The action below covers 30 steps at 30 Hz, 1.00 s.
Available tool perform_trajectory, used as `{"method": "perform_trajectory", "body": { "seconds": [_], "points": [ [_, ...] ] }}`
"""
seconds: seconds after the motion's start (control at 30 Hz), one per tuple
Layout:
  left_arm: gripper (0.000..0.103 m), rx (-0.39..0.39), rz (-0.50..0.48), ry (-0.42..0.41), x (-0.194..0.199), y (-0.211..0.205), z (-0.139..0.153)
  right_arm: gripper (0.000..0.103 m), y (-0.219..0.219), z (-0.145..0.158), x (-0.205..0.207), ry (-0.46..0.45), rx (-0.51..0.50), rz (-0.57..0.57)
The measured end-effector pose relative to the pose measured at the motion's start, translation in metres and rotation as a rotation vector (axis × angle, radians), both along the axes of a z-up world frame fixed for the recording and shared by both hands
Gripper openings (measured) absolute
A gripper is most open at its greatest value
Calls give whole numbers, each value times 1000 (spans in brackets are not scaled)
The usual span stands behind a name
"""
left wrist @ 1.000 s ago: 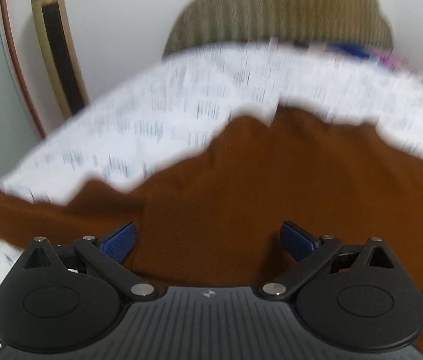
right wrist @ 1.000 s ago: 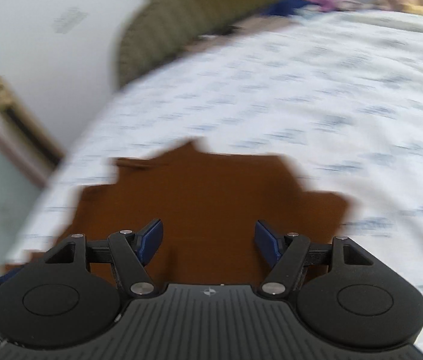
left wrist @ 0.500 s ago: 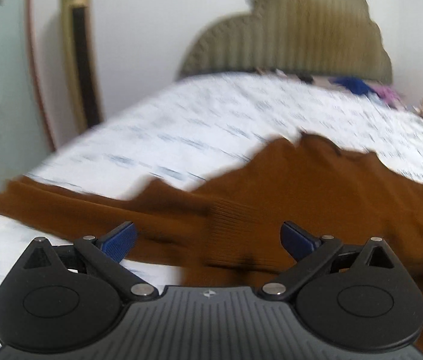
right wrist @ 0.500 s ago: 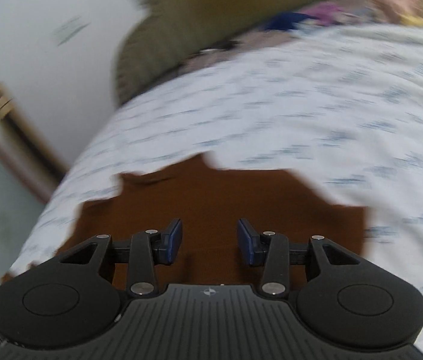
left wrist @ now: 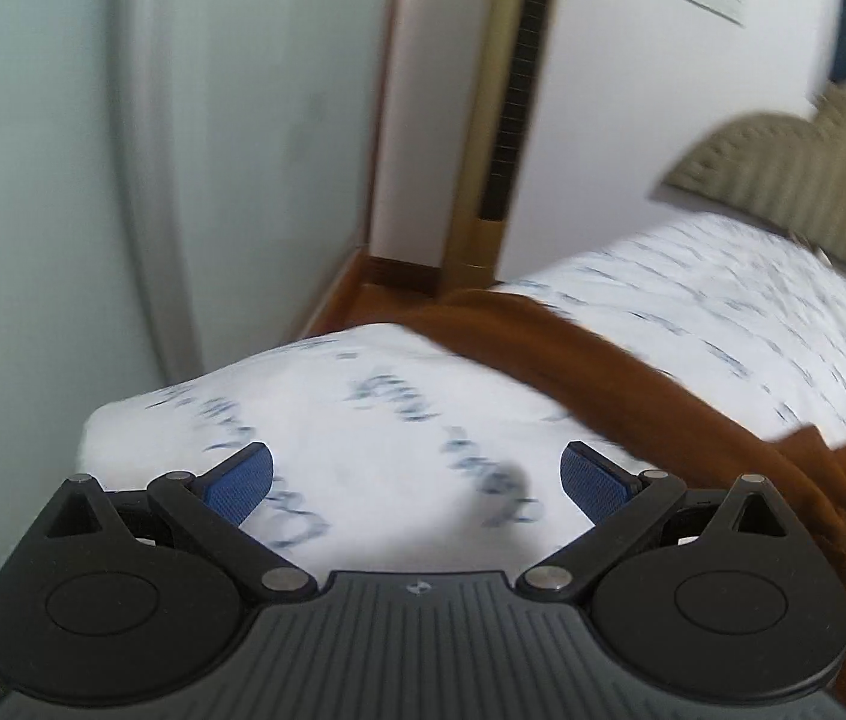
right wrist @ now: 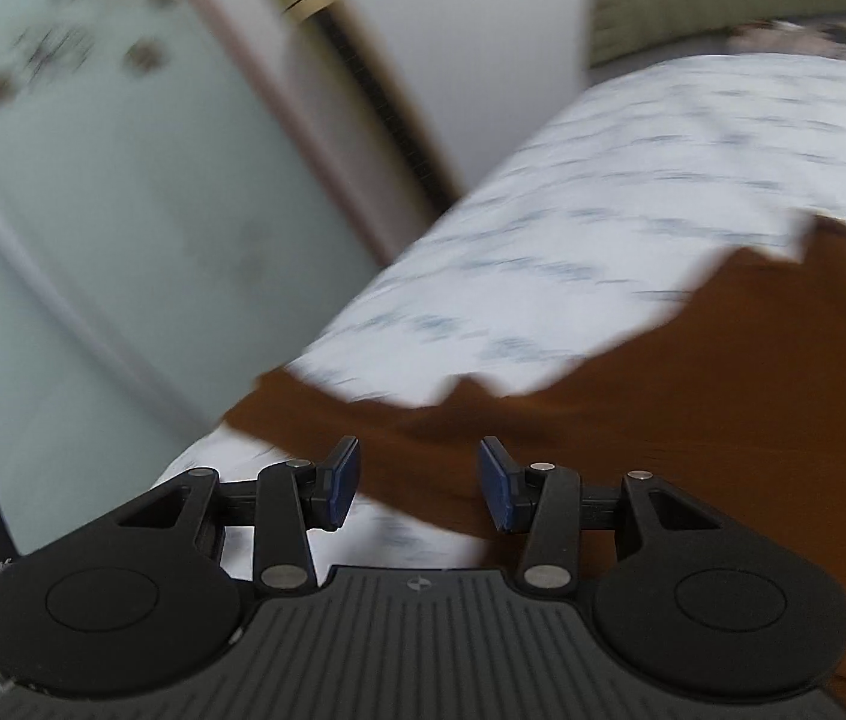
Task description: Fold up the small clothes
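A brown knit sweater (right wrist: pixel 693 396) lies spread on the white printed bedsheet (right wrist: pixel 633 180). In the left wrist view one long sleeve (left wrist: pixel 573 342) runs from the bed's left edge toward the body at the right. My left gripper (left wrist: pixel 417 483) is open and empty over bare sheet near the bed corner, left of the sleeve. My right gripper (right wrist: pixel 419 480) is partly open and empty, its fingers above the sleeve edge where it meets the sheet. Both views are motion-blurred.
The bed's corner (left wrist: pixel 123 414) drops off at the left toward a pale wall and wooden floor (left wrist: pixel 387 294). A tall gold tower fan (left wrist: pixel 501 120) stands by the wall. An olive ribbed headboard (left wrist: pixel 813 162) is at the far end.
Both grippers have swung left toward the bed's left edge. The left one moved off the sweater body onto bare sheet. The right gripper narrowed half a second ago and has widened somewhat.
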State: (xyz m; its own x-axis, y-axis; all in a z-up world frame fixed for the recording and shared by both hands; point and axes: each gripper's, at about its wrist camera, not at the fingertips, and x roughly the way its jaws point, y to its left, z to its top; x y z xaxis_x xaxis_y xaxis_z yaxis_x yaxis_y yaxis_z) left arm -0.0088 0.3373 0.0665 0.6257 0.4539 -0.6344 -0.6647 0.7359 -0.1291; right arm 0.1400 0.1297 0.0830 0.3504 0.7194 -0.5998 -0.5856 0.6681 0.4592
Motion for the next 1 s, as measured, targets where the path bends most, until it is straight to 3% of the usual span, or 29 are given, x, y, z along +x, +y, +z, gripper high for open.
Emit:
{"method": "perform_trajectory", "body": {
  "seconds": [0.13, 0.27, 0.33, 0.43, 0.53, 0.7, 0.8, 0.9, 1.0],
  "points": [
    [103, -7, 61, -23, -18, 17, 0, 46, 58, -5, -7, 26, 1, 121],
    [103, -8, 119, -30, -39, 35, -1, 46, 103, -20, -9, 165, 63, 165],
    [103, -34, 130, -31, -46, 44, -4, 46, 123, -27, -6, 222, 91, 153],
    [103, -63, 144, -37, -59, 52, -11, 46, 149, -43, 5, 413, 200, 98],
    [103, -89, 153, -46, -67, 59, -16, 46, 168, -53, 9, 490, 228, -3],
    [103, -119, 161, -67, -71, 71, -16, 44, 177, -62, 3, 492, 205, -194],
    [103, -118, 164, -81, -67, 78, -10, 42, 178, -62, 1, 442, 212, -285],
    [103, -164, 142, -85, -50, 90, -6, 16, 179, -55, -4, 367, 176, -280],
    [103, -226, 155, -110, -37, 102, -2, 15, 163, -43, -14, 284, 179, -264]
  ]
}}
